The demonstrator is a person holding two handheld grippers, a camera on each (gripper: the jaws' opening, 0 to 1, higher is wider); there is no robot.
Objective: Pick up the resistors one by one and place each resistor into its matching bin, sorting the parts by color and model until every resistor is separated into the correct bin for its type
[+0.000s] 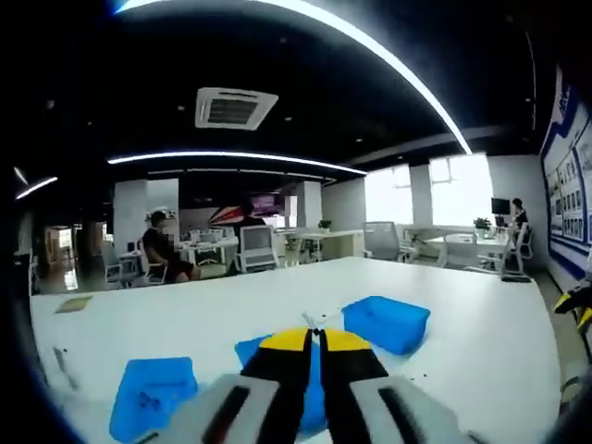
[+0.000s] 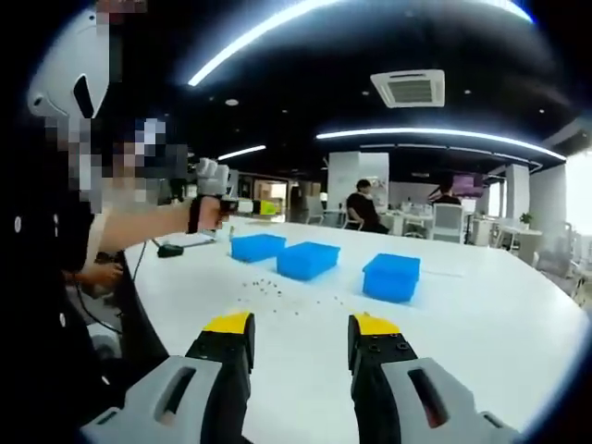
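Blue bins (image 2: pixel 307 260) sit in a row mid-table, resistors (image 2: pixel 277 289) scattered (tiny specks) on the white table (image 2: pixel 481 324) toward its near edge. The right gripper (image 2: pixel 299 326) gapes wide, empty. The left gripper (image 1: pixel 314 335) is pinched shut on something thin, perhaps a resistor.

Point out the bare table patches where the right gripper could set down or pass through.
Free: the white table right of the right gripper, running from the rightmost blue bin to the table's near edge. Crowded: the strip in front of the middle bin and left bin, where scattered resistors lie; the left gripper hangs above the left side.
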